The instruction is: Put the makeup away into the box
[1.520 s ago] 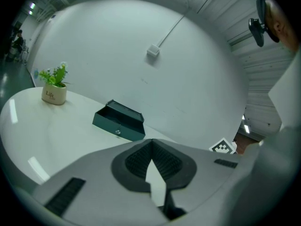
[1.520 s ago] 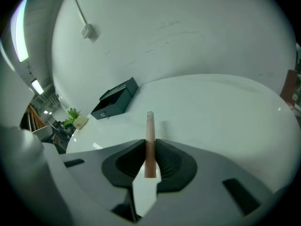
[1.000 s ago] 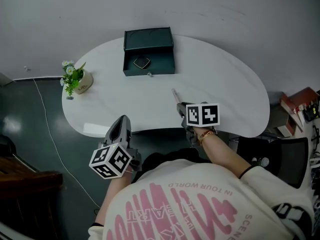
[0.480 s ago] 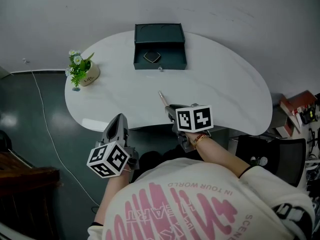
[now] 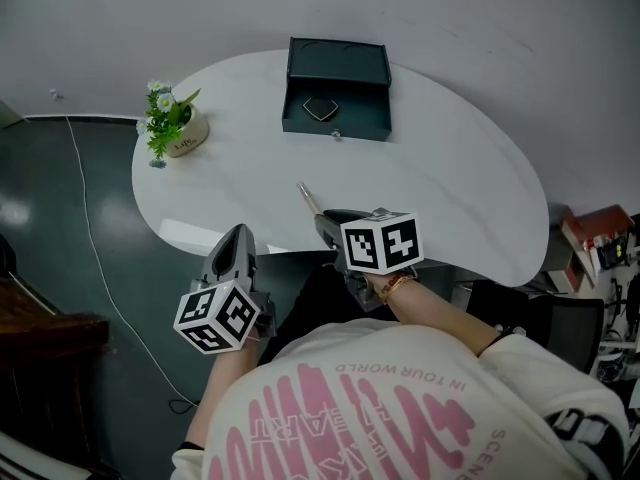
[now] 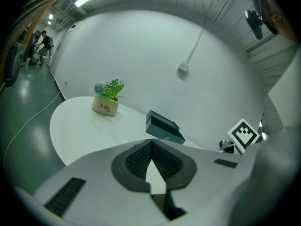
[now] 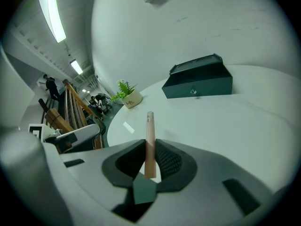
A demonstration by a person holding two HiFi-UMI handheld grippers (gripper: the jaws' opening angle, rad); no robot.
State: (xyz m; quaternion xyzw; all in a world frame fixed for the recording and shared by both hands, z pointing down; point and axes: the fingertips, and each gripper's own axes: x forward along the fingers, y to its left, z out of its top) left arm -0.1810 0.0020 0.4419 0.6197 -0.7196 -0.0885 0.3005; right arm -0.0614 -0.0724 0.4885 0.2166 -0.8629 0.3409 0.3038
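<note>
Delivery is the step in hand. The right gripper [image 5: 322, 218] is clenched on a slim pinkish makeup stick [image 7: 149, 135], which stands out ahead of the jaws and points roughly toward the dark green box [image 5: 337, 63]. The box sits at the far edge of the white table [image 5: 450, 188], well apart from the stick, with bare tabletop between them. Its front section looks like a pulled-out drawer [image 5: 360, 118] and already holds a small dark compact [image 5: 319, 107].

The left gripper [image 5: 238, 240] is closed on nothing, its pads meeting at the tips. It hangs on the near side of the table from the box, off the table's edge and to the left of the right gripper. A small plant pot [image 5: 178, 138] stands well to the left of the box and looks clear of the likely path.

The next move probably calls for a long reach across the table to bring the stick over the drawer beside the compact. The tip should be lowered until the stick lies flat inside, and only then should the jaws let go. A thin round stick may roll, so a low release seems wise.
</note>
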